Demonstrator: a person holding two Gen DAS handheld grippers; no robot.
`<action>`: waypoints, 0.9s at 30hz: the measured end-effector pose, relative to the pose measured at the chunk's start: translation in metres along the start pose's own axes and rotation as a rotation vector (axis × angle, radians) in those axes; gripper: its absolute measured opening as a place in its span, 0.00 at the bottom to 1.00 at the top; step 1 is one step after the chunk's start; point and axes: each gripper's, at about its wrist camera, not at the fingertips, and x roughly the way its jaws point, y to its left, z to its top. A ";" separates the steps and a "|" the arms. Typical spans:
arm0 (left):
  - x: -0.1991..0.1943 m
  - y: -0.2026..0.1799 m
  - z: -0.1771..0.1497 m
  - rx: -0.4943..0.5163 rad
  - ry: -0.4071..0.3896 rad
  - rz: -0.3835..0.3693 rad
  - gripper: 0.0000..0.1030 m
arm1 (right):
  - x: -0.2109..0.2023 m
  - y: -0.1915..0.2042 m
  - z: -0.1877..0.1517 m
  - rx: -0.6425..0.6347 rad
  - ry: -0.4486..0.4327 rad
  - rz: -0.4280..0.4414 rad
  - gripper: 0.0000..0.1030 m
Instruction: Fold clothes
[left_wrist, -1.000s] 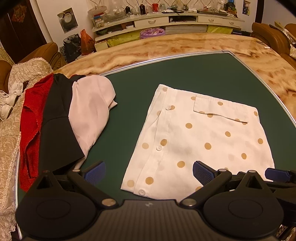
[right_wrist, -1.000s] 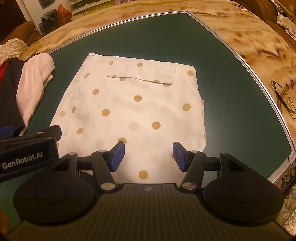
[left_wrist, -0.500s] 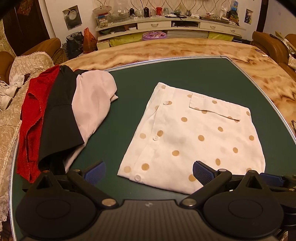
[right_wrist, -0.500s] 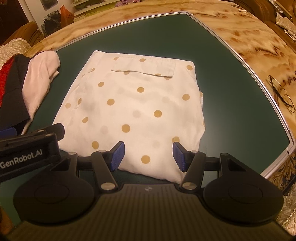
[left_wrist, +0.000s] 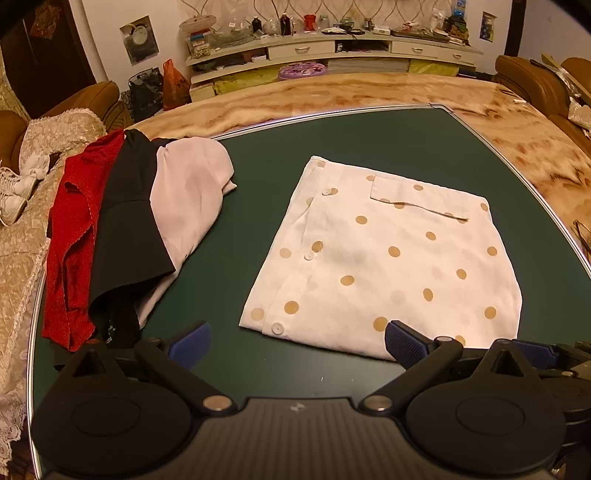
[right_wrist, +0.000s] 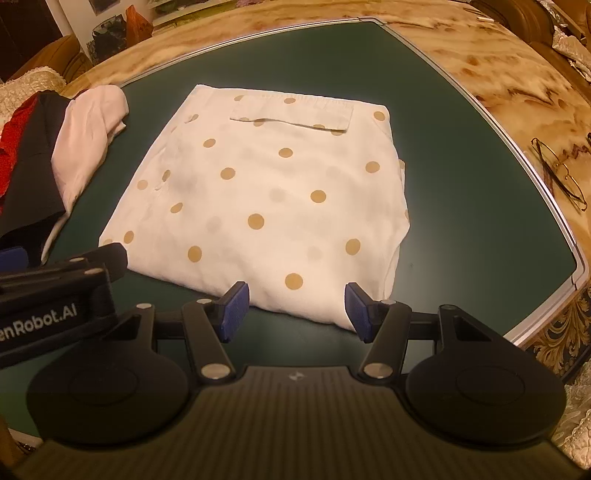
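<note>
A white garment with tan polka dots (left_wrist: 384, 258) (right_wrist: 266, 206) lies folded into a rough square on the green table surface (left_wrist: 332, 140). Its button placket runs down the left side and a pocket flap sits near the far edge. My left gripper (left_wrist: 295, 343) is open, held just short of the garment's near edge, with nothing between its blue pads. My right gripper (right_wrist: 293, 308) is open too, its pads at the near right corner of the garment, above the cloth. The left gripper's body (right_wrist: 55, 295) shows at the left of the right wrist view.
A stack of pink (left_wrist: 188, 199), black (left_wrist: 129, 229) and red (left_wrist: 70, 251) clothes lies at the table's left. Lace-covered seating (left_wrist: 18, 258) is beyond it. Eyeglasses (right_wrist: 561, 173) rest on the marbled rim (right_wrist: 517, 74) at right. Shelves and chairs stand behind.
Both grippers have drawn back toward me, away from the folded garment, which now appears farther off. Both stay open and the cloth has not moved.
</note>
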 end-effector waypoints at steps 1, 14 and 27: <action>-0.001 0.000 -0.001 0.003 0.000 -0.002 1.00 | 0.000 0.000 -0.001 0.001 0.001 0.000 0.63; -0.011 -0.001 -0.014 0.032 -0.001 -0.012 1.00 | -0.007 0.001 -0.018 -0.007 0.007 0.005 0.63; -0.020 0.002 -0.027 0.039 0.004 -0.031 1.00 | -0.016 0.002 -0.035 0.015 0.008 0.023 0.63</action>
